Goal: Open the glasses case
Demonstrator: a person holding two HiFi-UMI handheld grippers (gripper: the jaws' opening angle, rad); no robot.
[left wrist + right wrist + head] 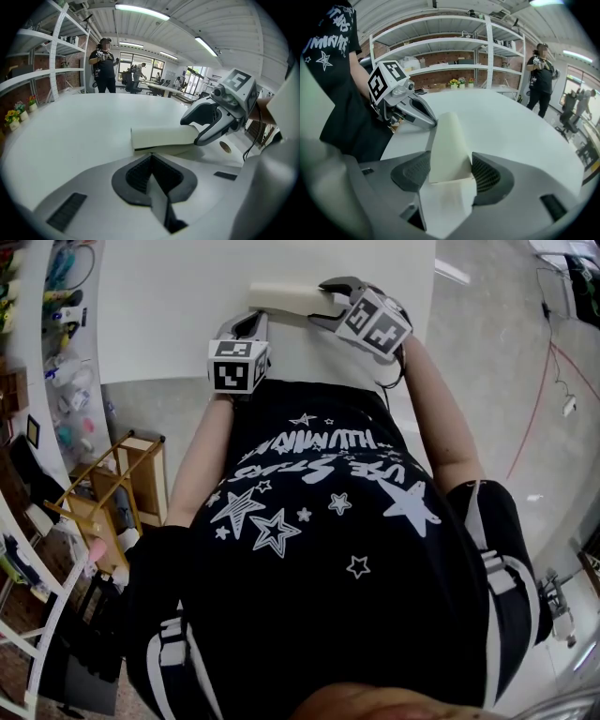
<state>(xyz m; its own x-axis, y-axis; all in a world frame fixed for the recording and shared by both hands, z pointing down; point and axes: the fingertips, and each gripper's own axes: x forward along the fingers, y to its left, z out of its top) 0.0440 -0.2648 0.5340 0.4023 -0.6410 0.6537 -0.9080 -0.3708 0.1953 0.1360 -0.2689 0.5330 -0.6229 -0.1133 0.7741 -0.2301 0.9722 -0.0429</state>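
You're at the prying step: your right gripper (pixel 451 172) clamps one end of the glasses case (pixel 446 140) on the table (pixel 70 126), and your left gripper (pixel 151 164), jaws together and empty, sits by its seam, so lift the lid next.

The white table (pixel 159 306) gives open room across the upper left of the head view. At top centre the glasses case (pixel 281 296) bars the way, with the right hand-held gripper (pixel 325 304) clamped on its right end and the left hand-held gripper (pixel 251 324), jaws together, just beside its near edge. In the left gripper view, a small ring-shaped thing (pixel 225 147) lies right of the case, and shelves (pixel 42 61) stand beyond the table at far left.
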